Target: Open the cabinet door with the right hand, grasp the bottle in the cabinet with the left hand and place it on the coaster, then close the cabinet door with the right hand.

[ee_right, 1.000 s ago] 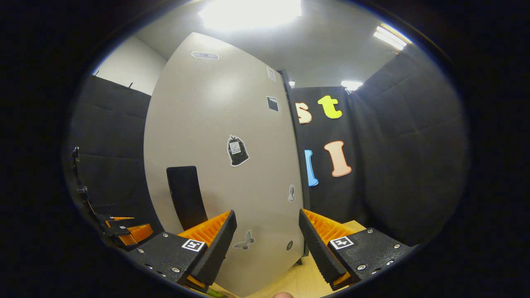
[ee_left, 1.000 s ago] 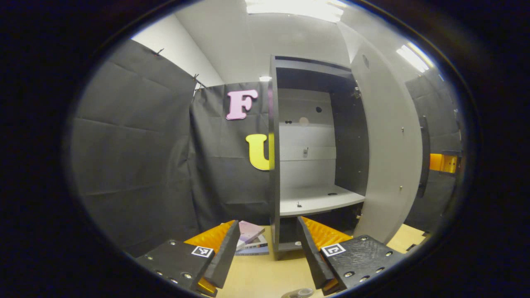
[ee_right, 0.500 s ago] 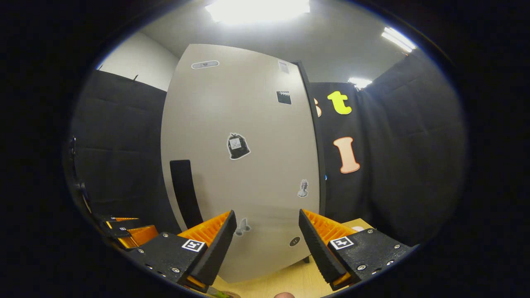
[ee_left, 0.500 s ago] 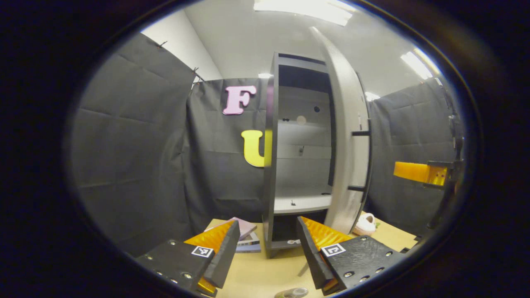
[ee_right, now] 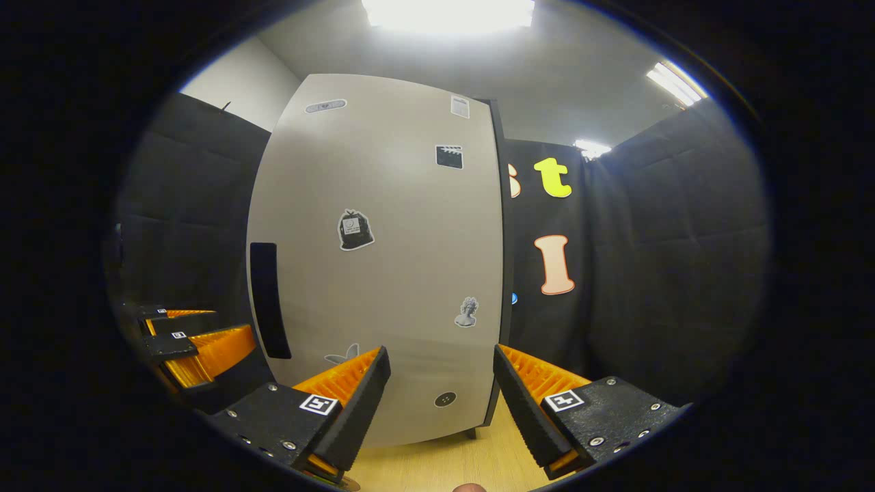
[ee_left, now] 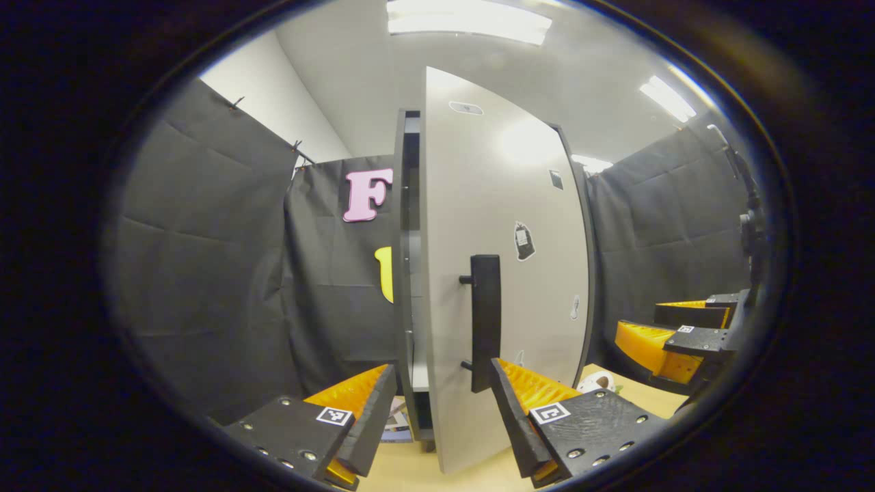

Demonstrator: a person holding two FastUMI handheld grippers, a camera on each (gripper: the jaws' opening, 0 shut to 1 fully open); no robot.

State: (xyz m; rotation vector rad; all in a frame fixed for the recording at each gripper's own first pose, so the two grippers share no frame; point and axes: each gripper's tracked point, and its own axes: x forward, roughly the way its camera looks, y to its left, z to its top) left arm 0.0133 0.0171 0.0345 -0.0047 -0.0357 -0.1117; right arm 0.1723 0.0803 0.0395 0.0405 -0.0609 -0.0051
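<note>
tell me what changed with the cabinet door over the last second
The cabinet door swung from wide open to nearly shut: a narrow gap stays at its left edge, and the shelf inside is now hidden behind it. Its handle now faces the left tongs. Nothing was gripped or released; both the left and the right tongs stayed open and empty.

Smooth, slightly glossy cabinet door (ee_right: pixel 383 273); matt handle (ee_left: pixel 485 321); light wood-look tabletop (ee_right: pixel 437 465); creased cloth wall (ee_left: pixel 205 273).

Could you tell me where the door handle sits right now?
In the left gripper view, the door handle stands upright on the cabinet door, near its left edge, just above the left gripper.
</note>
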